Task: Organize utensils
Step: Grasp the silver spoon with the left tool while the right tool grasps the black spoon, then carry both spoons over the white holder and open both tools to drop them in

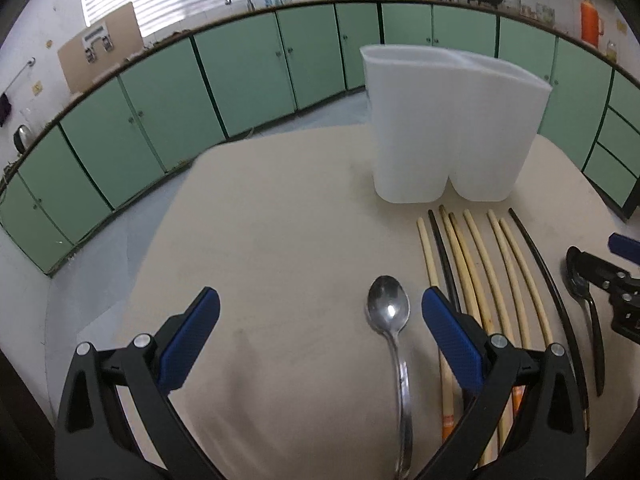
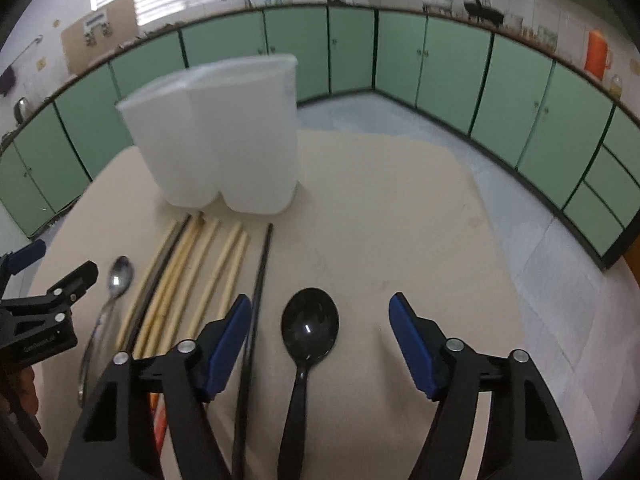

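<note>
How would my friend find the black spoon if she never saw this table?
Find the tall white holder standing on the beige table. In front of it lies a row of chopsticks, and past them, on the side away from the shiny metal spoon, lies the black spoon: the only dark, round-bowled utensil.

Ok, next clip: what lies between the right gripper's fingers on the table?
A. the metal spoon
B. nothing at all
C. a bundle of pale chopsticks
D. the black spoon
D: in the right wrist view the black spoon lies on the table between the open fingers of the right gripper, which do not touch it; the metal spoon lies further left, beyond the chopsticks.
</note>
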Demonstrator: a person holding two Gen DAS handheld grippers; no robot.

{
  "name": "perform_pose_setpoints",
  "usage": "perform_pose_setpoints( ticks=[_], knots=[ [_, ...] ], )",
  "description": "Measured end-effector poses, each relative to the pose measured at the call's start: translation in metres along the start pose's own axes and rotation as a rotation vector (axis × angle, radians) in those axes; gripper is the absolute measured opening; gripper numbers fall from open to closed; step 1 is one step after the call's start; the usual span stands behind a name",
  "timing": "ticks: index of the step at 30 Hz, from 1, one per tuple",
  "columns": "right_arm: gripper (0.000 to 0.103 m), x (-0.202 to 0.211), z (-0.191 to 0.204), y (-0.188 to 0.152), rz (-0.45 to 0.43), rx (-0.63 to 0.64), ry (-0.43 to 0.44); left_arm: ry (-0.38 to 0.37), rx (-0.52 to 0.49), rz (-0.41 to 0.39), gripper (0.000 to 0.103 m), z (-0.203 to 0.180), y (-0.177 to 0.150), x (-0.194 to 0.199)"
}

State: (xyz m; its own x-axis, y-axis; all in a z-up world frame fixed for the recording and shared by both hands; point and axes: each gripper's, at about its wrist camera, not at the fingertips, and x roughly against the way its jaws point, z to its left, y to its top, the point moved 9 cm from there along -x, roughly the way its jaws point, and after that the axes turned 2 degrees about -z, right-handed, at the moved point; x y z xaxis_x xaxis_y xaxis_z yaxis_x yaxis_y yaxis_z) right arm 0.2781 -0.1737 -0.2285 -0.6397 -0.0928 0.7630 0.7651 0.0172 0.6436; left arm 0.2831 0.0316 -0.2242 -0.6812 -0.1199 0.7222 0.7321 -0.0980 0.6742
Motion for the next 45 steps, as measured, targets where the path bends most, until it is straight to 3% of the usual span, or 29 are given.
perform_pose_setpoints(
  ticks=[12,15,17,22,27,30,32,34,38,45],
  knots=[
    [0.064,-0.019,-0.008,-0.003,0.048,-0.022,0.005,-0.008,-0.009,0.059,0.096,-0.01,-0.003,-0.027],
    [0.064,-0.021,-0.008,-0.002,0.052,-0.025,0.005,-0.023,-0.005,0.073,0.091,-0.014,-0.007,-0.03],
    [0.064,-0.022,-0.008,-0.001,0.05,-0.018,-0.001,-0.029,-0.001,0.085,0.083,-0.018,-0.01,-0.032],
    [0.061,-0.023,-0.001,-0.001,0.052,-0.018,-0.006,-0.061,0.022,0.097,0.079,-0.021,-0.008,-0.034],
    [0.052,-0.025,0.005,0.0,0.062,-0.005,-0.007,-0.099,0.038,0.112,0.068,-0.026,-0.002,-0.036],
    [0.033,-0.025,0.005,0.001,0.059,0.007,-0.013,-0.131,0.059,0.109,0.051,-0.031,-0.004,-0.033],
    [0.033,-0.024,0.005,0.001,0.059,-0.002,-0.001,-0.143,0.048,0.1,0.028,-0.036,-0.004,-0.029],
    [0.033,-0.023,0.003,0.001,0.053,-0.001,0.007,-0.156,0.049,0.099,0.026,-0.04,-0.003,-0.026],
    [0.033,-0.007,-0.002,0.003,-0.025,-0.019,0.068,-0.199,0.072,0.057,0.026,-0.039,-0.005,-0.015],
    [0.033,0.038,0.0,0.02,-0.261,0.002,0.149,-0.241,0.115,-0.17,0.026,-0.014,0.005,0.033]
  ],
)
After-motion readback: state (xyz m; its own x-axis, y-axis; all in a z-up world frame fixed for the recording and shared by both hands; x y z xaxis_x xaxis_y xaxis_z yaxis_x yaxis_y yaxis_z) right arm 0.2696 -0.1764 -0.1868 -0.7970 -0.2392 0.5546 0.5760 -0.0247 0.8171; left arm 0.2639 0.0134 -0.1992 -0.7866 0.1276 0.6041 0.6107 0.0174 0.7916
